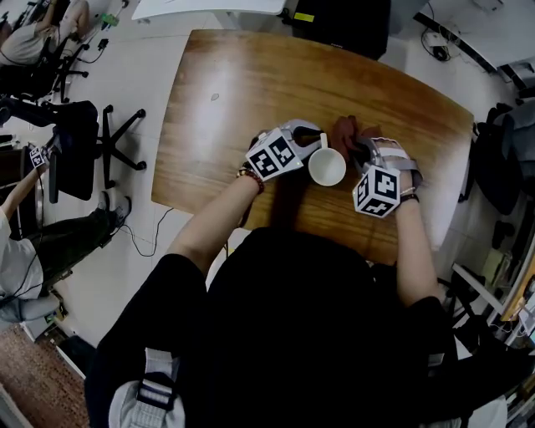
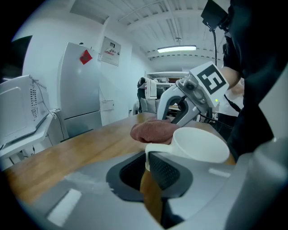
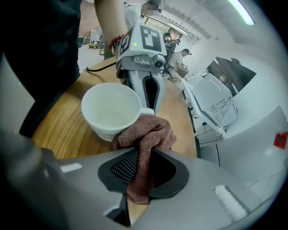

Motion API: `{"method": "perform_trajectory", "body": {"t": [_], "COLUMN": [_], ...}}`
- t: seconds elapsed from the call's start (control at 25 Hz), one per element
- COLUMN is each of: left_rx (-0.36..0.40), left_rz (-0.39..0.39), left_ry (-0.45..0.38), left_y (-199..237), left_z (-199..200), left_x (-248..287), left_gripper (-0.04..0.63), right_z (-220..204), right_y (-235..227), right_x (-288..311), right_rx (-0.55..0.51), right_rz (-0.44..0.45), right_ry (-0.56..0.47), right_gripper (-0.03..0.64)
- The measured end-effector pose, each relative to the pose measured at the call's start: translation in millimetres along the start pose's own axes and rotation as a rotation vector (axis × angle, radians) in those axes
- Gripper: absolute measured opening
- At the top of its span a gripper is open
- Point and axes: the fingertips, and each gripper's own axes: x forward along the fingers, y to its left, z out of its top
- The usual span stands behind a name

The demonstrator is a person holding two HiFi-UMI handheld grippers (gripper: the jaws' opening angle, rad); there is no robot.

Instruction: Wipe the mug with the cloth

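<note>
A white mug [image 1: 327, 165] stands upright on the wooden table [image 1: 217, 109], empty inside. My left gripper [image 1: 311, 140] is shut on its handle; in the left gripper view the handle [image 2: 150, 148] sits pinched at the jaw tips, with the mug's bowl [image 2: 200, 143] to the right. A reddish-brown cloth [image 1: 345, 129] lies bunched against the mug's far right side. My right gripper [image 3: 140, 164] is shut on that cloth [image 3: 146, 134], which presses on the mug's outer wall [image 3: 110, 110] just below the handle. The left gripper [image 3: 146, 90] shows behind the mug in the right gripper view.
A black office chair [image 1: 79, 146] and a seated person [image 1: 25, 251] are on the floor left of the table. A dark box [image 1: 338, 21] stands beyond the table's far edge. A refrigerator [image 2: 81, 85] and a white appliance [image 2: 20, 108] stand past the table's end.
</note>
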Motion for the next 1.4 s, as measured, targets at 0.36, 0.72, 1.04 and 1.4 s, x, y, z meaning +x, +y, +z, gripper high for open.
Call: {"method": "perform_trajectory", "body": {"t": [0.36, 0.72, 1.04, 1.4], "left_rx": [-0.019, -0.058, -0.164, -0.254], "left_rz": [-0.011, -0.001, 0.030, 0.142], "left_ry": [-0.003, -0.020, -0.061, -0.072], "left_y": [0.0, 2.4, 4.3, 7.6], "left_z": [1.3, 3.0, -0.6, -3.9], "left_x": [3.4, 2.5, 1.4, -7.8], "left_gripper": [0.021, 0.023, 0.031, 0.032], "right_z": [8.5, 3.7, 2.4, -3.3], "right_y": [13.7, 14.9, 12.5, 31.1], "right_x": [25.2, 23.1, -21.0, 9.5], "right_rx": [-0.049, 0.006, 0.198, 0.299], "right_rz": [0.033, 0.010, 0.000, -0.032], "right_ry": [-0.030, -0.027, -0.132, -0.049], "right_gripper": [0.066, 0.066, 0.066, 0.066]}}
